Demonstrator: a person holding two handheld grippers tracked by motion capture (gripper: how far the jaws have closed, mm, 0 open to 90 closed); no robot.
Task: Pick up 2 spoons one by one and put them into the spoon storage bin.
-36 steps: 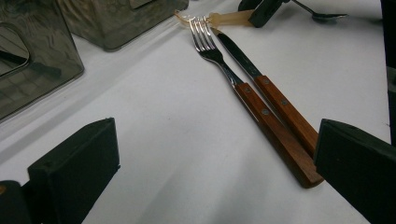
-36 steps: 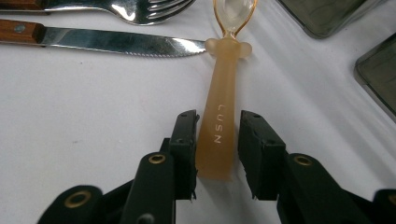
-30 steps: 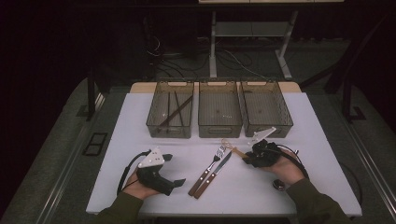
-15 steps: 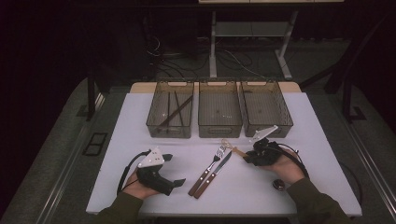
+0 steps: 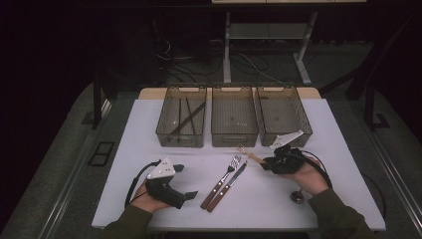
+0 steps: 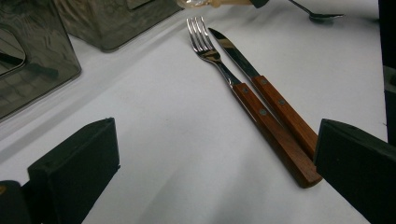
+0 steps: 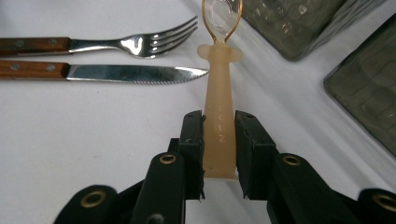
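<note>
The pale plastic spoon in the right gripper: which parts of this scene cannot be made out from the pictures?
- Pale translucent plastic spoon: right gripper view, handle sides covered by the right gripper pads.
- Its bowl tip: cut by the top edge.
- Wooden-handled fork and knife: handle ends cut by the left edge.
- Small dark object: high view, too small to identify.

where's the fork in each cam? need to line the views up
High view: the fork lies at the table's front centre, left of the knife.
Left gripper view: the fork runs from top centre down to the right, knife alongside.
Right gripper view: the fork lies along the top left, above the knife.
Shared landmark: the knife beside it, both with wooden handles.
</note>
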